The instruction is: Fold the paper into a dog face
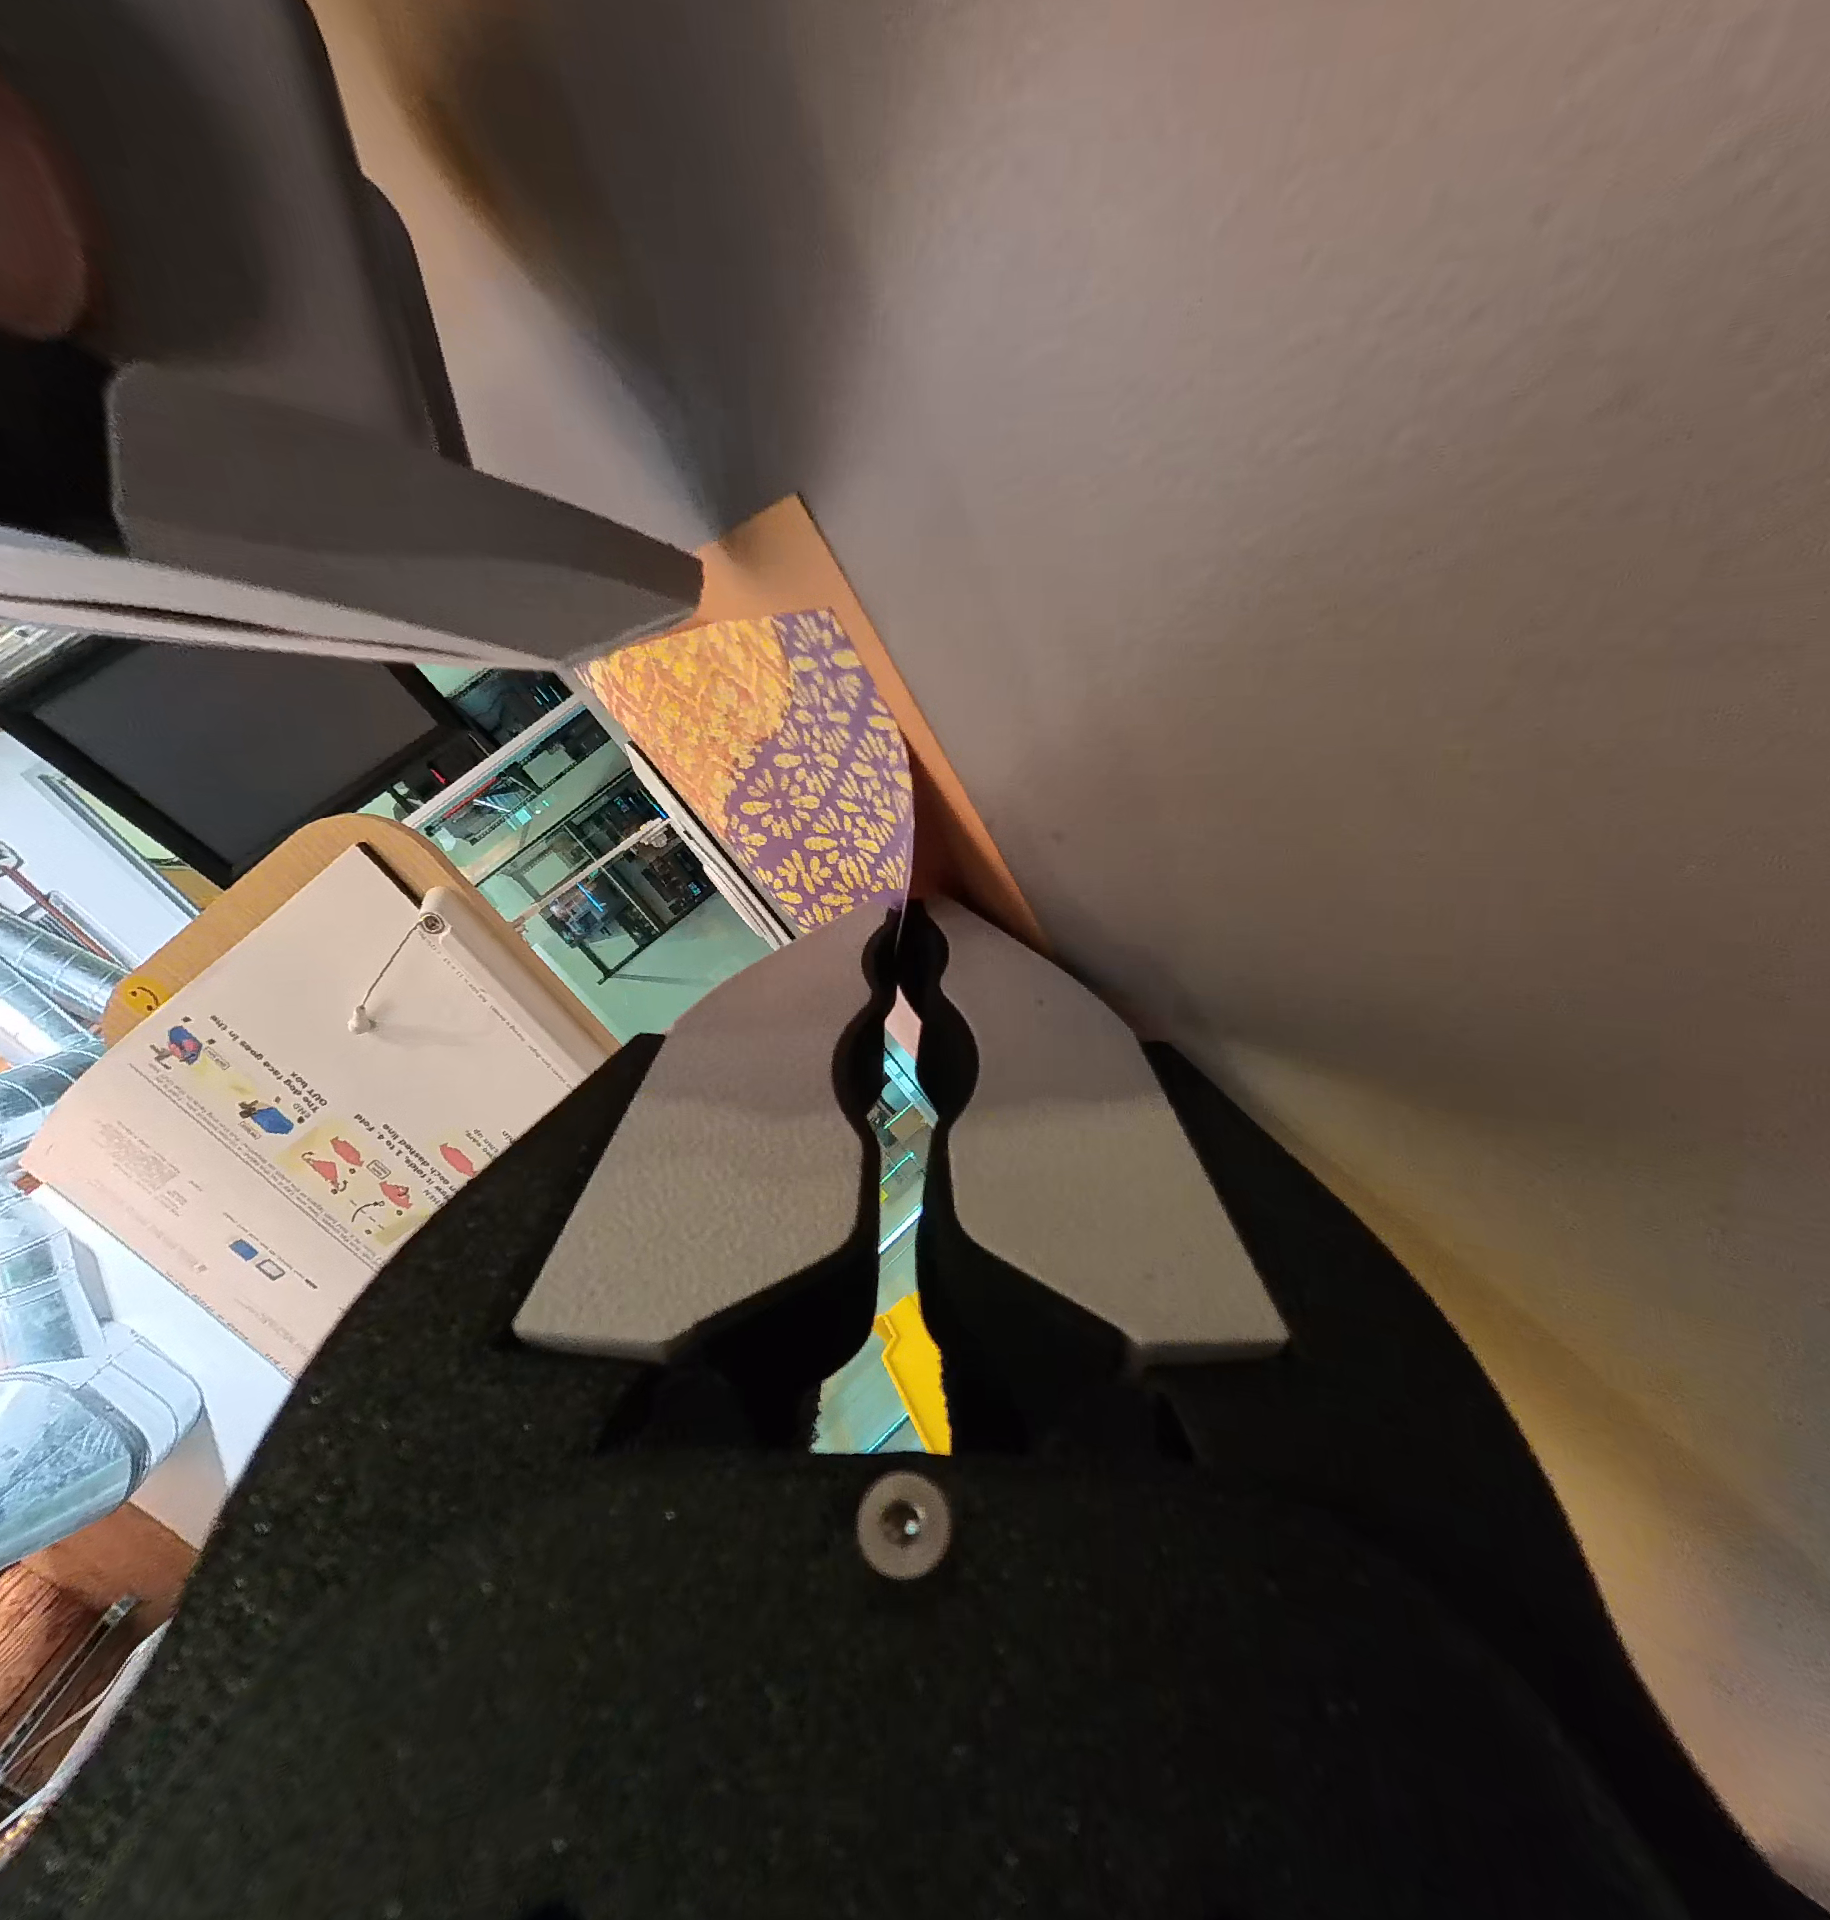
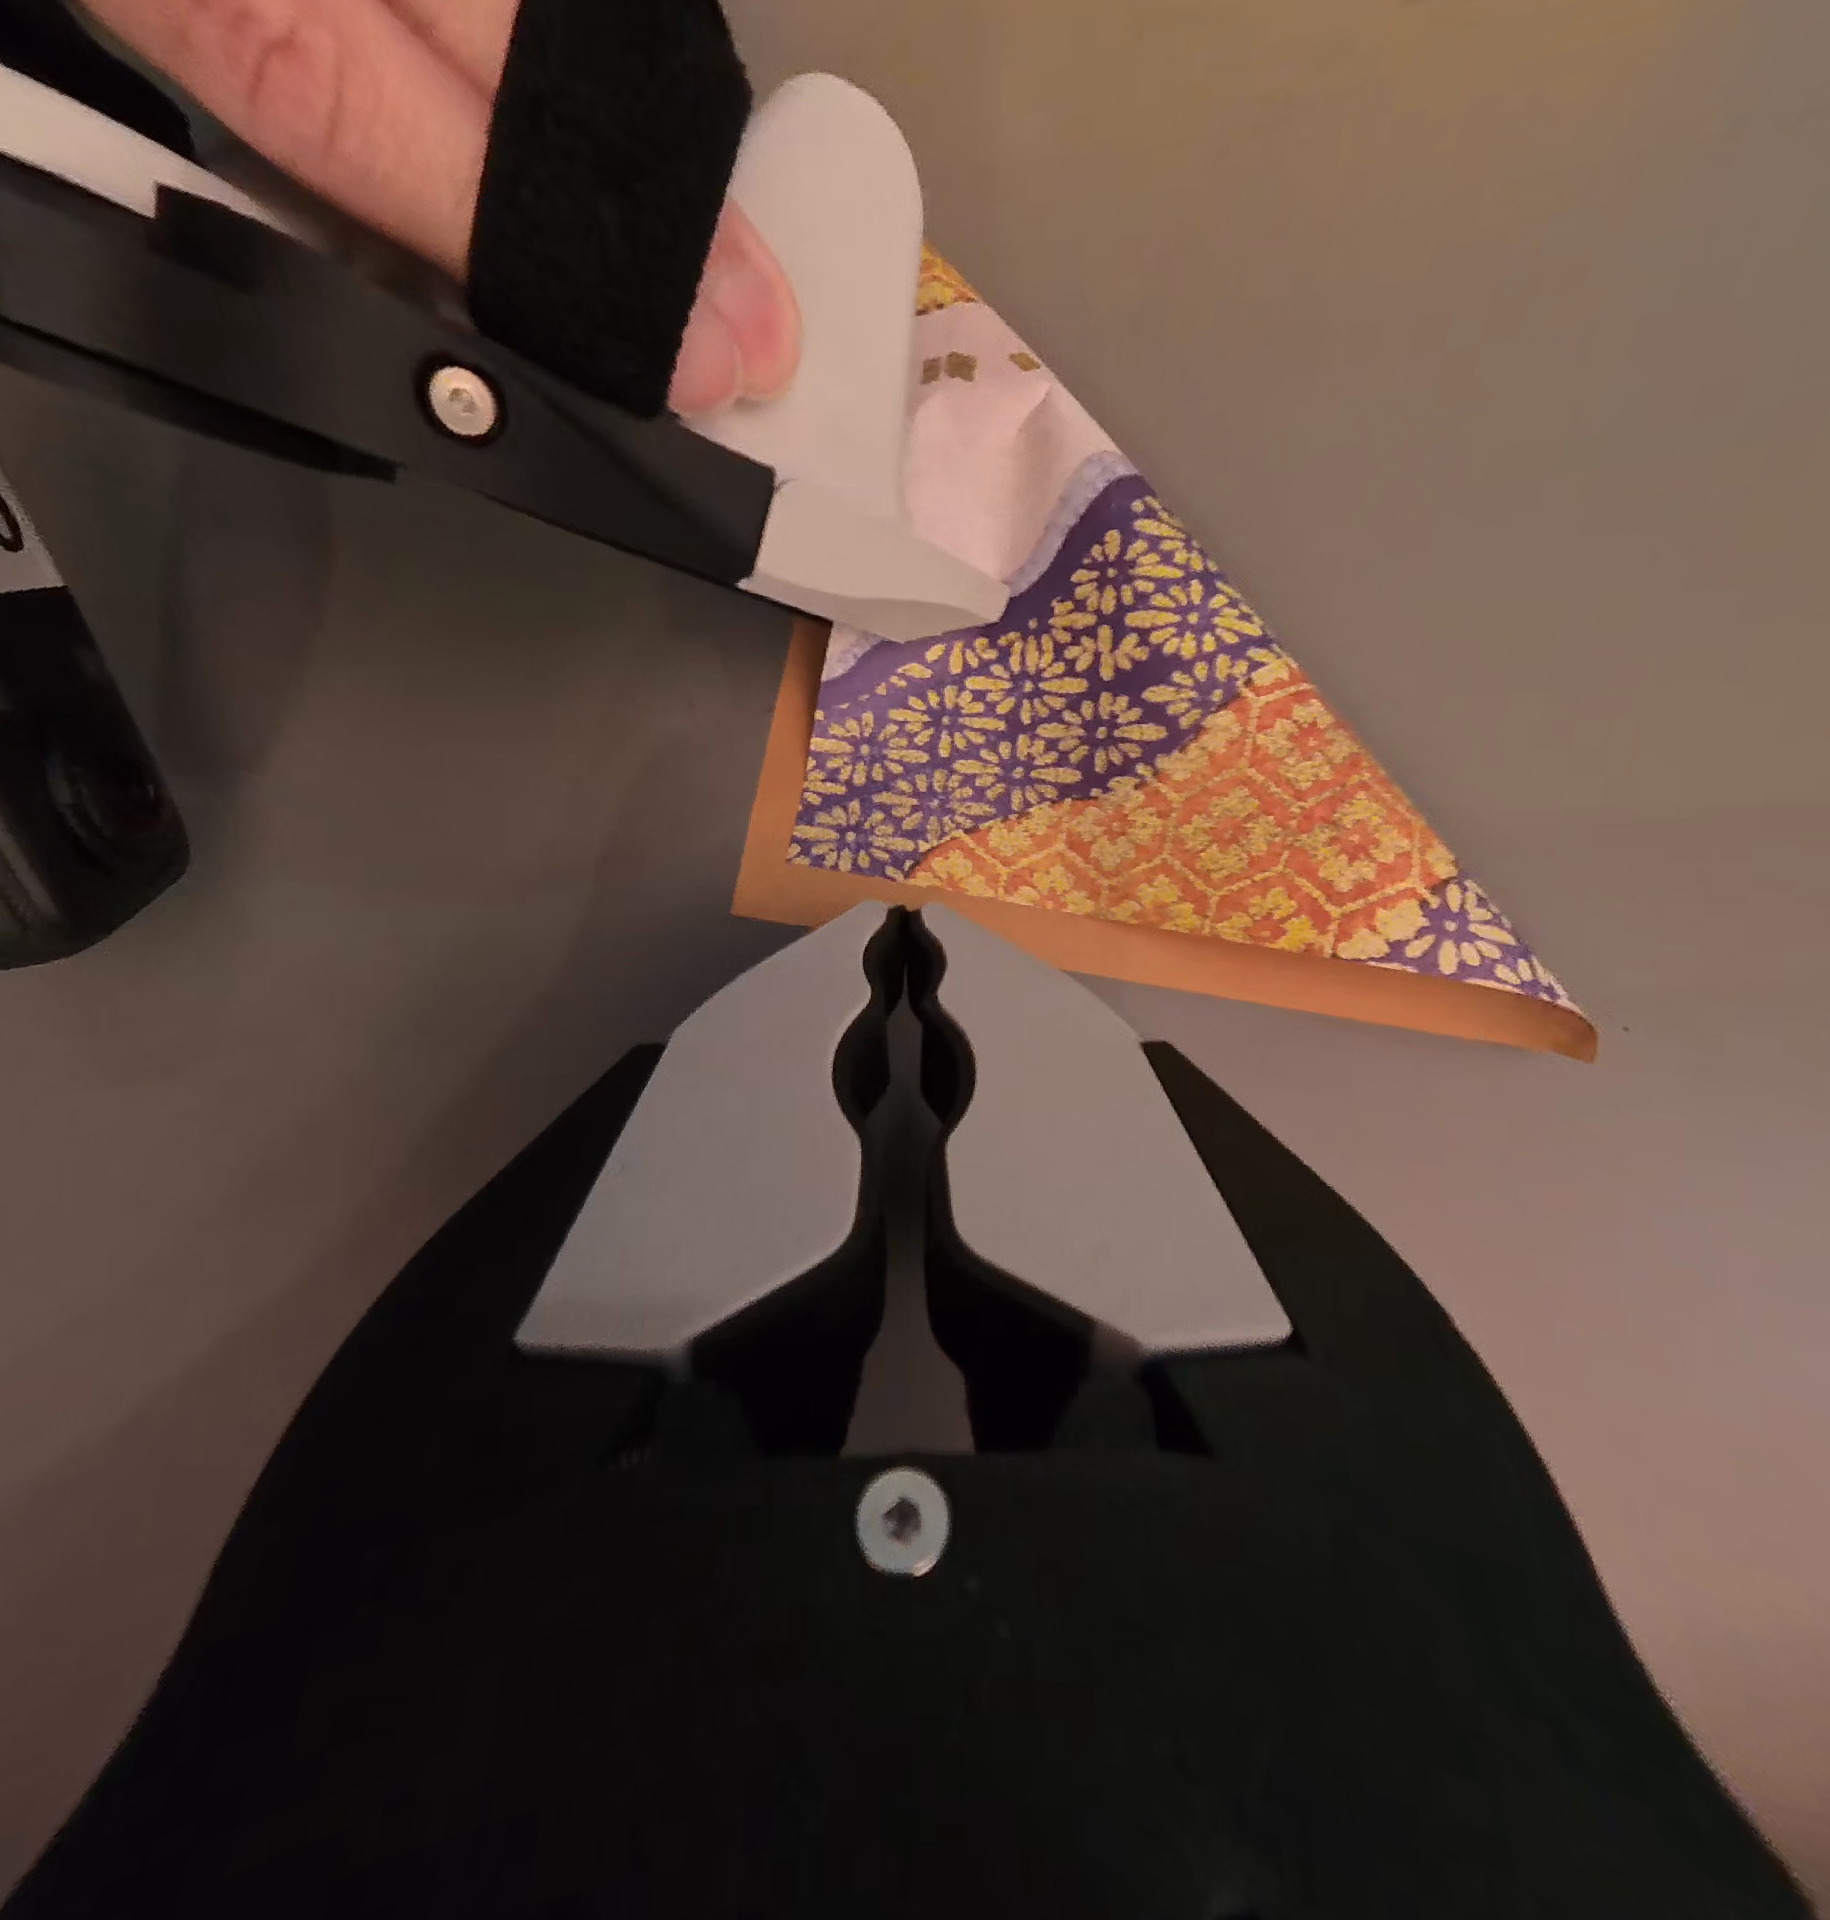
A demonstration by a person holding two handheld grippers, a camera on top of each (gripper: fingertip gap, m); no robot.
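Overhead, left tool (image 1: 906,920) and right tool (image 2: 903,920) both pinching patterned paper (image 2: 1098,769), instruction sheet (image 1: 298,1101) nearby

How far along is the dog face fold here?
Done: the patterned paper is folded into a triangle, its plain orange underside showing along the edges. In hand: the right tool and left tool both pinch it. Left: no ear or nose folds show yet.

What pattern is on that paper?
Gold flowers on purple, beside orange lattice; the paper shows best in the right wrist view.
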